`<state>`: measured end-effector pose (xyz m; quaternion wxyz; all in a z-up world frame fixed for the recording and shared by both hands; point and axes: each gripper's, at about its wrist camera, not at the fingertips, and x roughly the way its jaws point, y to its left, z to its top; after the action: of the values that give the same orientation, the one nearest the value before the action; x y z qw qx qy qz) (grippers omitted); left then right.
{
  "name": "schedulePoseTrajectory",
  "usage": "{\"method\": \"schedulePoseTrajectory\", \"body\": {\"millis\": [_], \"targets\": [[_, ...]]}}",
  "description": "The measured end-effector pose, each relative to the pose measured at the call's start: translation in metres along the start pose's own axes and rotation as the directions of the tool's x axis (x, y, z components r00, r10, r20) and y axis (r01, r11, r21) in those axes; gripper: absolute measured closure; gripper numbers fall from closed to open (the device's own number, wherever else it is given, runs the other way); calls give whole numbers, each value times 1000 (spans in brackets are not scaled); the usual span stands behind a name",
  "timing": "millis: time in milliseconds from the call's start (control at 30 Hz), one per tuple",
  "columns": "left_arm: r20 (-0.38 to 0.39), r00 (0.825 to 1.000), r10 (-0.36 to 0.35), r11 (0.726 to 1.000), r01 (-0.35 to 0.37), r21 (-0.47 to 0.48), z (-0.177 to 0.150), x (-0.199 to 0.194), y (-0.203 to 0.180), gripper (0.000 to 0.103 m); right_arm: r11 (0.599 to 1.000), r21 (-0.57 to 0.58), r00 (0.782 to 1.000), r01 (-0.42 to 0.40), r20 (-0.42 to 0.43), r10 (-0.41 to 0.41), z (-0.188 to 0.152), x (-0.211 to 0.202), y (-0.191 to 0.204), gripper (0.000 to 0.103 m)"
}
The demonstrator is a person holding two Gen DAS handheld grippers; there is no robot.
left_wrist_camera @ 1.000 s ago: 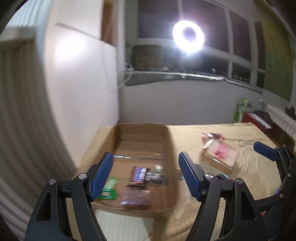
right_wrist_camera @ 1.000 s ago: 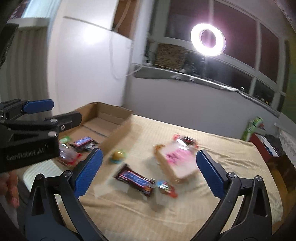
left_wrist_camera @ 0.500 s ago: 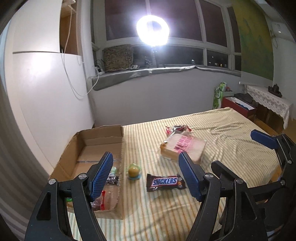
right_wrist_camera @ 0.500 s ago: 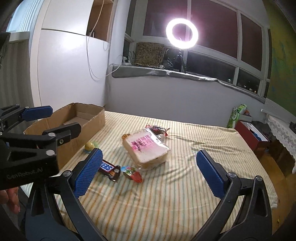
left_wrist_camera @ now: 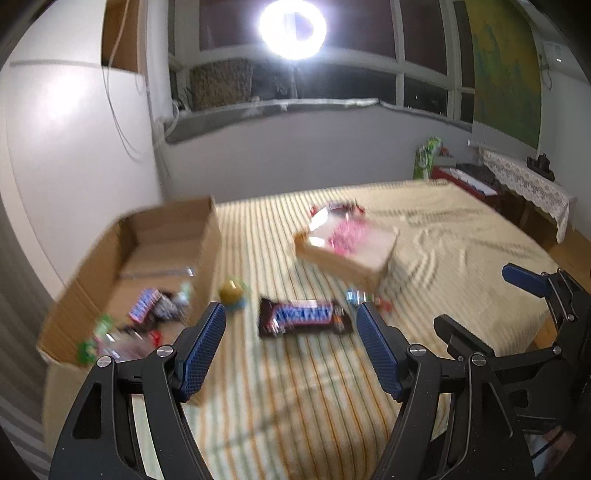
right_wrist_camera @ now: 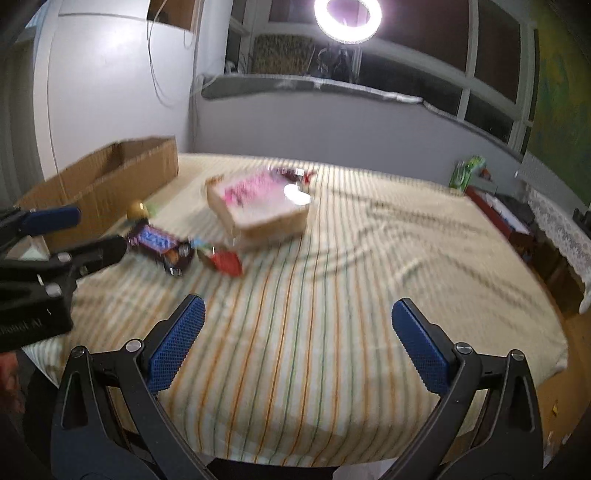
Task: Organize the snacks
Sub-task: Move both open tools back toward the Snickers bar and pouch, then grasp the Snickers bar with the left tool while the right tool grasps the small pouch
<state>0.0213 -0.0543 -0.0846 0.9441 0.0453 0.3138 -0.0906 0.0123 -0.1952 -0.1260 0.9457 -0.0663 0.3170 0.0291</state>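
A cardboard box (left_wrist_camera: 173,236) at the table's left holds several snacks (left_wrist_camera: 147,310); it also shows in the right wrist view (right_wrist_camera: 110,173). On the striped cloth lie a Snickers bar (left_wrist_camera: 303,316) (right_wrist_camera: 159,242), a yellow ball-shaped sweet (left_wrist_camera: 231,290) (right_wrist_camera: 137,210), a bagged sandwich (left_wrist_camera: 347,247) (right_wrist_camera: 258,206), a small red-wrapped snack (right_wrist_camera: 221,260) and a dark wrapper (left_wrist_camera: 340,206) behind the sandwich. My left gripper (left_wrist_camera: 290,347) is open and empty, just short of the Snickers bar. My right gripper (right_wrist_camera: 297,339) is open and empty over bare cloth near the front edge.
The table (right_wrist_camera: 369,258) has a striped cloth and drops off at the front and right. A white wall stands behind the box. A ring light (left_wrist_camera: 291,27) glares from the window. Red furniture (left_wrist_camera: 465,181) stands at the far right.
Both grippers have moved forward and lower toward the snacks. The left view has swung from the box to the Snickers bar. Both stay open.
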Motion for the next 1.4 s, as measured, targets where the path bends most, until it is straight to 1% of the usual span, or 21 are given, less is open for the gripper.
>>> {"method": "schedulePoseTrajectory", "body": {"millis": [133,233,267,300,367,500,533,600,633,700,767,833,1000,1067,1133,1200,1267,1333,1400], "targets": [[-63,998,-17,1000,17,-10,-21,20,-2,30,1000,10,999,-12,-47,12,-14,15,-3,0],[-121,992,-37,998,32,-46,-36,36,3,30,997,48,997,-59,-56,62,-17,21,-10,0],[-115,992,-45,998,39,-56,-39,38,5,29,996,51,996,-67,-57,70,-17,23,-11,0],[-101,994,-43,998,38,-53,-39,36,5,27,996,48,995,-75,-58,78,-15,25,-12,0],[-111,993,-44,998,38,-58,-36,39,5,26,995,44,994,-93,-58,96,-10,28,-13,0],[-125,990,-58,993,44,-109,-23,47,10,26,989,24,987,-149,-49,150,7,36,-10,1],[-127,990,-67,991,52,-123,-19,51,11,26,985,17,984,-173,-46,174,14,40,-9,2],[-131,988,-78,989,60,-136,-13,56,11,26,978,14,977,-208,-46,208,24,47,-9,9],[-135,988,-78,988,59,-139,-12,58,11,27,972,15,971,-233,-49,234,29,51,-10,10],[-139,988,-71,986,49,-160,-9,62,15,27,955,18,951,-297,-80,297,37,64,-11,11],[-144,986,-83,980,55,-191,-6,65,21,27,942,9,937,-335,-103,334,44,75,-10,11],[-147,985,-94,976,62,-207,-5,67,25,27,930,-11,923,-368,-122,364,47,82,-7,11],[-157,982,-101,971,63,-229,-8,64,36,27,914,-73,909,-400,-156,386,51,91,11,17],[-158,982,-106,969,66,-239,-11,61,41,27,910,-88,907,-406,-161,389,52,92,16,22],[-160,982,-103,966,60,-251,-12,57,44,27,908,-92,906,-408,-162,390,52,95,19,36],[-155,980,-122,963,78,-259,-10,56,44,26,901,-84,899,-425,-155,409,52,94,18,67],[-155,978,-138,963,95,-253,-5,59,37,26,902,-79,899,-426,-150,411,51,90,15,72],[-160,976,-146,963,103,-250,-1,64,32,26,906,-64,902,-418,-144,406,46,85,9,72],[-174,976,-127,967,83,-240,1,69,27,24,911,-36,906,-410,-131,403,38,79,0,72]]}}
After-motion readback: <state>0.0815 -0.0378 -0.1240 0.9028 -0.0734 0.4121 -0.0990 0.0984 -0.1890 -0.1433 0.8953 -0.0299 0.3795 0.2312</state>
